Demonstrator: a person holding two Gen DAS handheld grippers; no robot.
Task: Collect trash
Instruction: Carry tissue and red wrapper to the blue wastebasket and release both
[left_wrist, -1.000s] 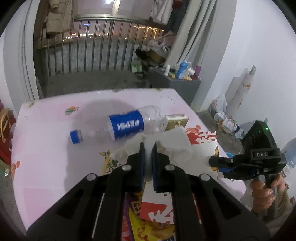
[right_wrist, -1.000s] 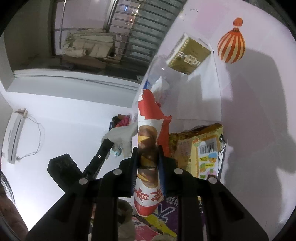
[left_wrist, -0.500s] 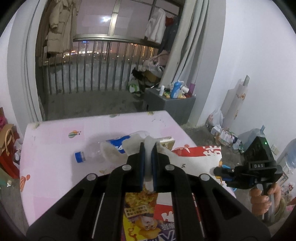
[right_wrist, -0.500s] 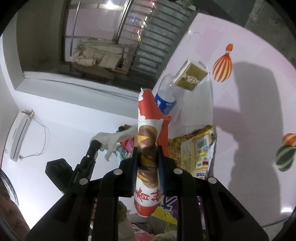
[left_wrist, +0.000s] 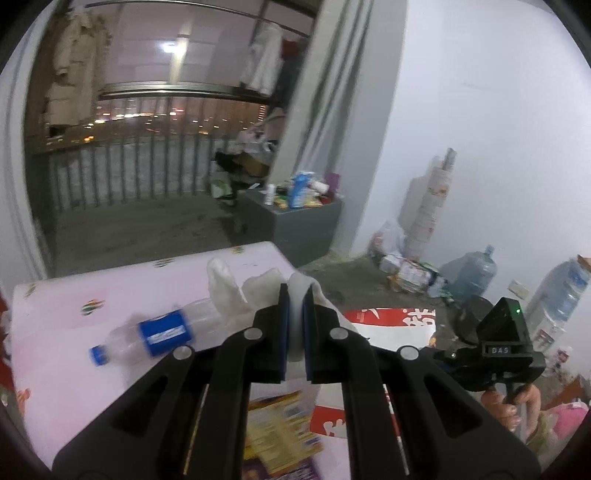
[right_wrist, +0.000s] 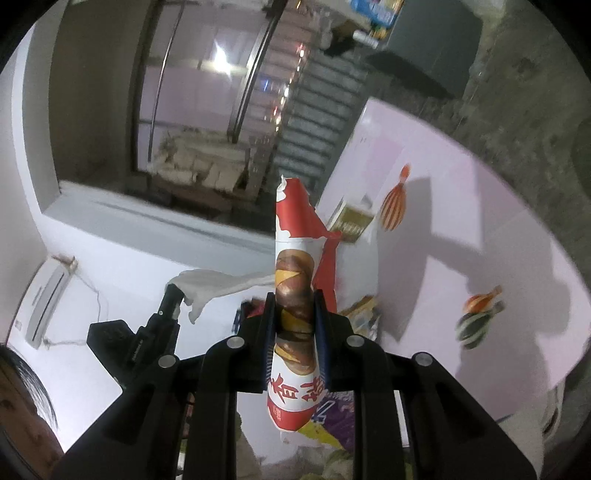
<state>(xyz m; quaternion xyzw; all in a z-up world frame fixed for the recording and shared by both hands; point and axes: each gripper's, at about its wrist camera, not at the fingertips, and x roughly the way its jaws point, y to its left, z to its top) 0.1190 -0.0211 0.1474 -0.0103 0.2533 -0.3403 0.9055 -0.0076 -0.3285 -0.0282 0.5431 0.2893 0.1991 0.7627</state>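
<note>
In the left wrist view my left gripper (left_wrist: 294, 325) is shut on a white tissue (left_wrist: 236, 291), which hangs above the pink table (left_wrist: 55, 314). A clear bottle with a blue label (left_wrist: 147, 336) lies on the table behind it. In the right wrist view my right gripper (right_wrist: 294, 306) is shut on a red and white food wrapper (right_wrist: 295, 258), held off the table (right_wrist: 461, 229). The left gripper (right_wrist: 173, 295) shows there with the tissue (right_wrist: 210, 284) trailing from it. A small golden box (right_wrist: 351, 221) lies on the table. A yellow snack bag (left_wrist: 280, 424) lies under the left gripper.
The right gripper (left_wrist: 443, 356) and the hand (left_wrist: 517, 402) holding it are at the table's right edge. Beyond the table stand a grey cabinet (left_wrist: 306, 221) with bottles, two big water jugs (left_wrist: 472, 269), litter on the floor and a balcony railing (left_wrist: 147, 173).
Both grippers have risen and drawn back from the table. The tissue has come up off the table with the left gripper; the wrapper has moved with the right. The bottle and box look farther off.
</note>
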